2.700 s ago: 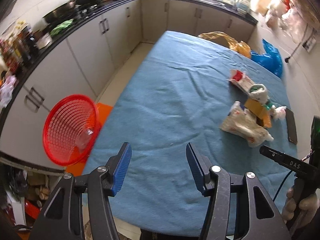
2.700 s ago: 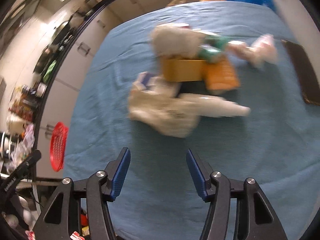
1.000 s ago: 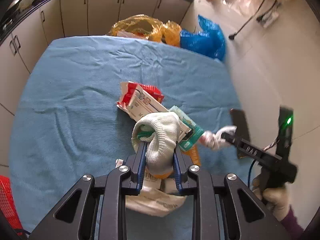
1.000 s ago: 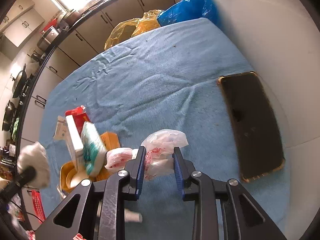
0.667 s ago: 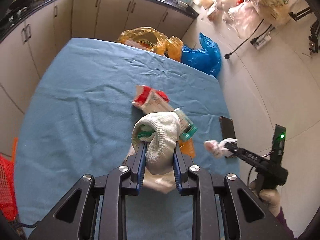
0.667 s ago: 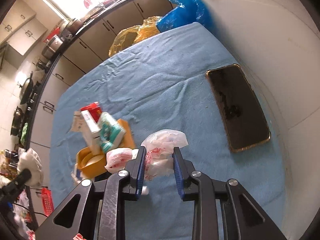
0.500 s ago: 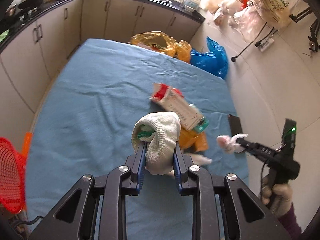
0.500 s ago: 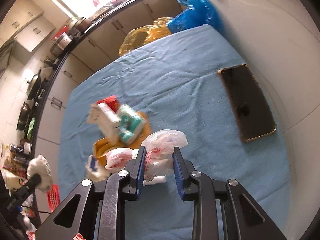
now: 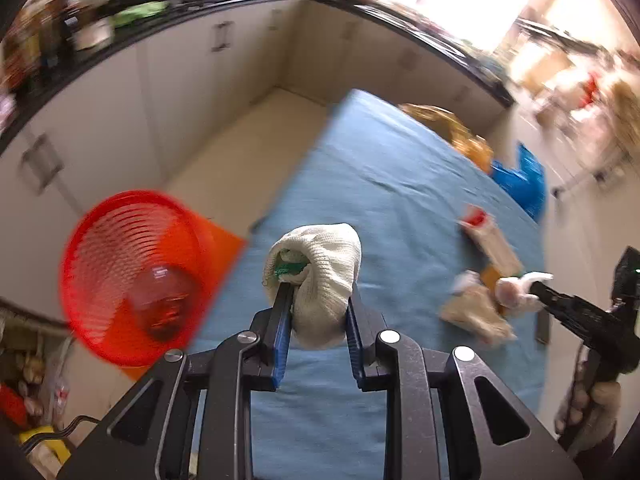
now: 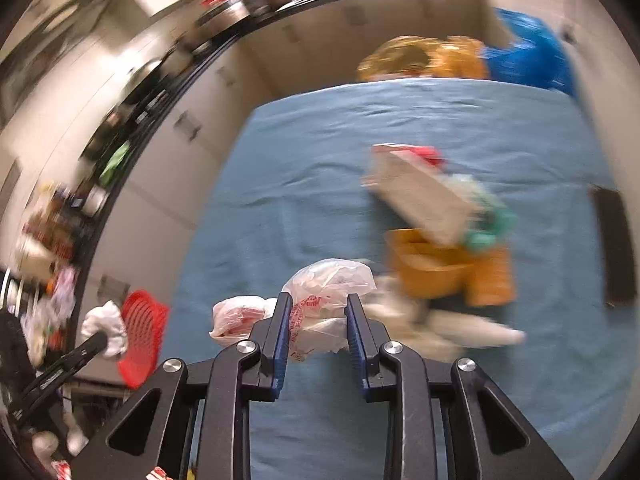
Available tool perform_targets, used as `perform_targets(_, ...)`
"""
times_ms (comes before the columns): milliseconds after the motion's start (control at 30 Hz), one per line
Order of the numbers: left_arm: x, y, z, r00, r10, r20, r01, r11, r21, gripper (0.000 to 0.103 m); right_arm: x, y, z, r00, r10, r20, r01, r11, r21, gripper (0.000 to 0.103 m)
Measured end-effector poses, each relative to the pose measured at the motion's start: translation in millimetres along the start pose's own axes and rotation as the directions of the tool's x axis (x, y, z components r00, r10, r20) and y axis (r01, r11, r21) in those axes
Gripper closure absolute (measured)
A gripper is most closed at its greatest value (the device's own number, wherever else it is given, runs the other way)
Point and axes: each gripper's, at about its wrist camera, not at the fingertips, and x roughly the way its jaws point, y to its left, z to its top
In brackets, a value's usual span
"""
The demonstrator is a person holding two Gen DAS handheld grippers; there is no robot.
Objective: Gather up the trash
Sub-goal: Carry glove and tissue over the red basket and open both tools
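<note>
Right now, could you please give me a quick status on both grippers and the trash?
Left gripper shut on sock, right gripper shut on bag. Red basket beside table. Nothing blocking.

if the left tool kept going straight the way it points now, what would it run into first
Probably the blue-covered table: the left tool, shut on a white knitted glove, aims along its top, not at the red basket off to its left. Depth is unclear in the blur.

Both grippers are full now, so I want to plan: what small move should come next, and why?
Probably carry the left gripper further left, over the red basket. It is shut on the white knitted cloth, which hangs above the blue table cover, beside the basket, not over it.
</note>
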Motion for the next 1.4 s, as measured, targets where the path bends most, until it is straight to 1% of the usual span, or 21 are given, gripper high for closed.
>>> perform_targets(100,-6,41,-3,0.999,0.045,0.012,-0.044,0.996,-0.078,0.079,25,56,-2,0.997,0.062,-0.05,-0.065,0.995,-0.078,0.074)
perform_targets(133,-7,53,-4,0.998,0.055,0.015,-0.053,0.993,-0.104,0.079,31,69,-3,0.995,0.074,-0.066,-0.081,0.992,-0.097,0.074)
perform_targets(200,-9,81,-6,0.996,0.082,0.023,-0.078,0.984,-0.16,0.079,50,108,-8,0.988,0.101,-0.118,-0.119,0.98,-0.157,0.074)
perform_targets(267,-10,107,-9,0.993,0.117,0.03,-0.109,0.973,-0.204,0.079,67,138,-14,0.98,0.114,-0.162,-0.146,0.968,-0.204,0.074)
perform_targets(400,-9,150,-14,0.991,0.136,0.016,-0.126,0.952,-0.279,0.079,103,194,-32,0.964,0.109,-0.241,-0.18,0.938,-0.296,0.074)
perform_targets(467,-5,166,-15,0.99,0.139,0.003,-0.131,0.942,-0.308,0.079,117,216,-41,0.956,0.104,-0.274,-0.195,0.925,-0.327,0.074)
perform_targets(533,-4,177,-17,0.99,0.138,-0.007,-0.133,0.937,-0.322,0.079,131,236,-52,0.948,0.094,-0.304,-0.205,0.911,-0.358,0.074)
perform_targets(633,0,186,-17,0.99,0.137,-0.016,-0.134,0.934,-0.332,0.079,150,257,-64,0.939,0.075,-0.335,-0.212,0.894,-0.395,0.074)
perform_targets(733,1,190,-15,0.991,0.133,-0.015,-0.13,0.934,-0.331,0.079,165,274,-73,0.936,0.053,-0.348,-0.208,0.881,-0.425,0.074)
perform_targets(833,2,192,-8,0.991,0.133,-0.008,-0.129,0.938,-0.323,0.078,176,283,-76,0.935,0.037,-0.354,-0.202,0.875,-0.441,0.073)
perform_targets(900,3,193,-3,0.992,0.129,-0.007,-0.125,0.94,-0.317,0.078,180,285,-74,0.934,0.032,-0.355,-0.201,0.87,-0.451,0.069)
perform_targets(933,4,193,-1,0.991,0.13,-0.007,-0.126,0.941,-0.315,0.077,181,288,-74,0.935,0.03,-0.353,-0.199,0.868,-0.455,0.069)
perform_targets(967,5,193,0,0.991,0.131,-0.007,-0.127,0.94,-0.316,0.074,182,290,-73,0.937,0.027,-0.349,-0.196,0.867,-0.458,0.067)
perform_targets(1000,6,194,2,0.991,0.133,-0.006,-0.128,0.939,-0.319,0.072,183,292,-72,0.937,0.028,-0.349,-0.197,0.867,-0.458,0.062)
perform_targets(1033,6,194,3,0.991,0.132,-0.006,-0.127,0.938,-0.323,0.069,183,292,-71,0.936,0.034,-0.35,-0.201,0.869,-0.453,0.059)
perform_targets(1100,8,194,5,0.991,0.132,-0.007,-0.127,0.938,-0.324,0.065,181,290,-67,0.937,0.044,-0.345,-0.205,0.872,-0.445,0.052)
perform_targets(1167,8,193,7,0.991,0.136,-0.01,-0.132,0.938,-0.32,0.06,179,287,-63,0.941,0.044,-0.335,-0.197,0.877,-0.439,0.05)
perform_targets(1300,8,192,10,0.99,0.141,-0.014,-0.138,0.936,-0.323,0.057,176,277,-56,0.942,0.056,-0.33,-0.192,0.899,-0.394,0.048)
perform_targets(1400,6,191,11,0.99,0.143,-0.012,-0.139,0.934,-0.33,0.054,170,269,-55,0.947,0.056,-0.317,-0.181,0.907,-0.381,0.047)
